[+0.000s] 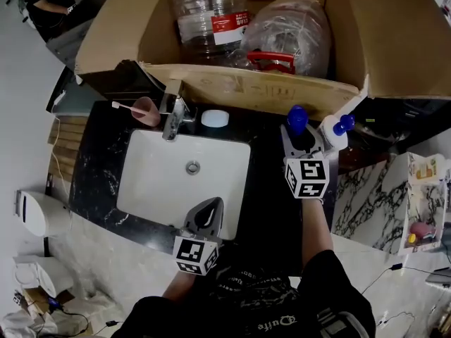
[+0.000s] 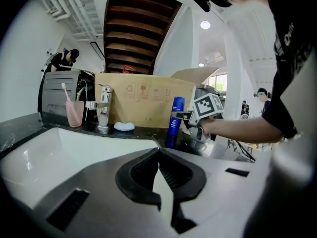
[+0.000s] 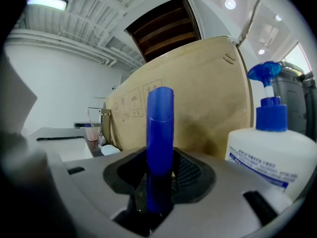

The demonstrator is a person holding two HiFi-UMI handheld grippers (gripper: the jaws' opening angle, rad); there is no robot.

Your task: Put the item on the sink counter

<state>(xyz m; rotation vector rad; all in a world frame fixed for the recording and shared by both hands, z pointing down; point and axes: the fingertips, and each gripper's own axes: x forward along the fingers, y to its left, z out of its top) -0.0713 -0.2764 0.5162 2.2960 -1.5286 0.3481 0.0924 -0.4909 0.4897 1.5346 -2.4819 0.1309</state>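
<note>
Left gripper [image 1: 209, 208] hangs over the sink [image 1: 151, 182], fingers closed on nothing. Right gripper [image 1: 301, 138] fingers clamp the blue bottle [image 1: 297, 120] upright beside the pump bottle [image 1: 334, 131]; we advise seating its base flat on the bench [image 1: 264, 153] before release

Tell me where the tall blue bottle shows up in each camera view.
Head view: the blue bottle is right of the sink, held in the right gripper.
Left gripper view: right of centre, upright in front of the cardboard box.
Right gripper view: dead centre, between the jaws.
Shared landmark: the cardboard box, behind the bottle in all three views.
</note>
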